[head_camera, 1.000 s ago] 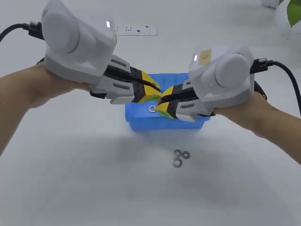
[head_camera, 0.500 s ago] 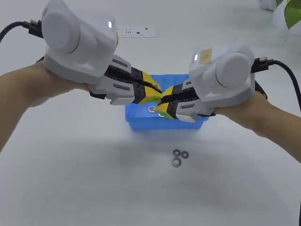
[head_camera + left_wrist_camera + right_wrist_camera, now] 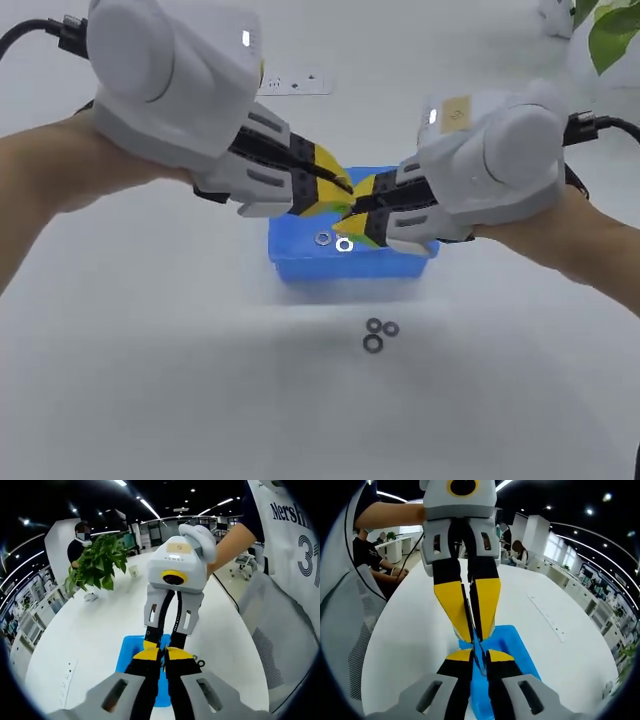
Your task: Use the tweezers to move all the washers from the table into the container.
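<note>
Above the container (image 3: 300, 265), left gripper (image 3: 335, 192) and right gripper (image 3: 366, 212) tip to tip — jaws both pinching the tweezers (image 3: 476, 645). Presumably for dropping a washer (image 3: 343, 245) inside.

Blu container (image 3: 300, 264), gry washers (image 3: 375, 335), wht table (image 3: 150, 380)

Left tongs (image 3: 338, 193) and right tongs (image 3: 362, 216) face tip-to-tip, both closed.

White desk (image 3: 150, 400), smooth top. Directly on it stood one blue rectangular plastic container (image 3: 300, 262) near the middle; three small round metal washers (image 3: 378, 334) clustered just before it; one white power strip (image 3: 297, 82) behind; one green potted plant (image 3: 605, 35) at the far corner.
</note>
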{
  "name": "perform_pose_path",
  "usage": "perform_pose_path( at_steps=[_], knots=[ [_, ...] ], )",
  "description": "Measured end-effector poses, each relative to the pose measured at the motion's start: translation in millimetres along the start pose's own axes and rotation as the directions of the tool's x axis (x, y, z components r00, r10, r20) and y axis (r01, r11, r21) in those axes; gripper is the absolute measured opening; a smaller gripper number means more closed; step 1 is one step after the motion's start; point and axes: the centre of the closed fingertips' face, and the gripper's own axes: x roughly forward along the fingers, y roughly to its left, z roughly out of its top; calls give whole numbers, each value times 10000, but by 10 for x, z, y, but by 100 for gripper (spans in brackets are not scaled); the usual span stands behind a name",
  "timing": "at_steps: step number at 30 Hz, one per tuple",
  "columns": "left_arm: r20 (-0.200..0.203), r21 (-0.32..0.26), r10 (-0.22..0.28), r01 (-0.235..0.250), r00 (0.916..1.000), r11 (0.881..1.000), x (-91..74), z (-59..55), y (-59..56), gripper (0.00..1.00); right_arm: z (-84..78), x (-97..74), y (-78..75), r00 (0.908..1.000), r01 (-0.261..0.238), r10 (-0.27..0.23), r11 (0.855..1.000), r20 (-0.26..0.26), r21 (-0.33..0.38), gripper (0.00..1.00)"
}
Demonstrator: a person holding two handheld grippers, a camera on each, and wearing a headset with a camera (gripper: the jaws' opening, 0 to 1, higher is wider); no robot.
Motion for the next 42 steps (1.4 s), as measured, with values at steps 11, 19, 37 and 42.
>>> perform_pose_path(
  at_steps=[11,19,37,42],
  knots=[
    [211,-58,173,-172,9996,9998,-5,189,-267,7,16,-238,226,9999,-111,103,9979,-123,-632,11],
    [270,27,143,-144,9995,9999,22,242,-558,7,-25,-361,498,9997,-222,214,9978,-123,-624,10],
    [53,-899,-331,335,9994,9954,138,-14,-990,7,-266,-257,1029,9962,-853,859,9956,-142,383,10],
    [111,-1189,-454,464,9989,9918,187,-71,-1024,7,-331,-217,1080,9959,-891,899,9918,-47,919,11]
  ],
)
